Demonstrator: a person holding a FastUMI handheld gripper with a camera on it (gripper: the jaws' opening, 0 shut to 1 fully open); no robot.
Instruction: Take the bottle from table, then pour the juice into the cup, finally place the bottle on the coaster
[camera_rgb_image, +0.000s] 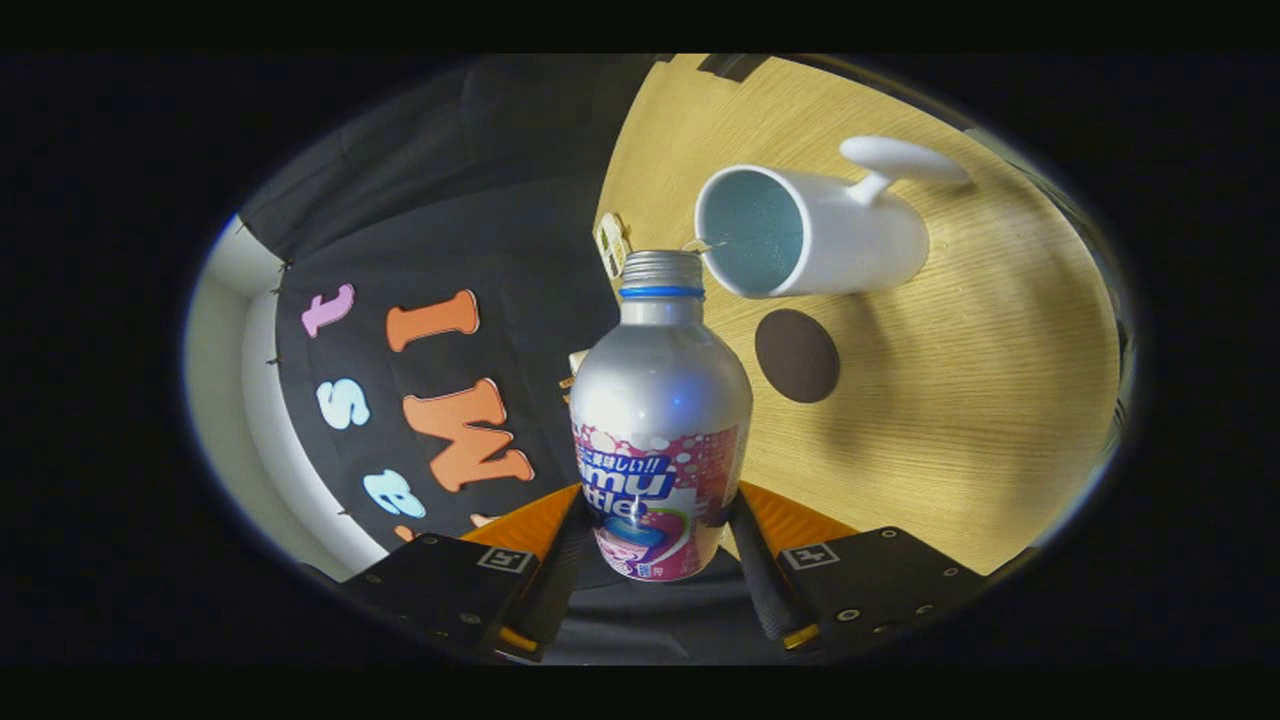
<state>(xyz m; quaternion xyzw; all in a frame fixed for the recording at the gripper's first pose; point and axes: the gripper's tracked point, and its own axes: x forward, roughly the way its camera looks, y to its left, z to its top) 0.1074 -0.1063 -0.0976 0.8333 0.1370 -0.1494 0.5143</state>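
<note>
Between the fingers of the gripper (655, 545), one silver bottle (660, 400) is clamped on both sides, its open neck touching the rim of the one white cup (810, 235); whether the cup holds any juice cannot be told. One dark round coaster (797, 355) lies just beside it on the light wooden worktop (960, 420)
</note>
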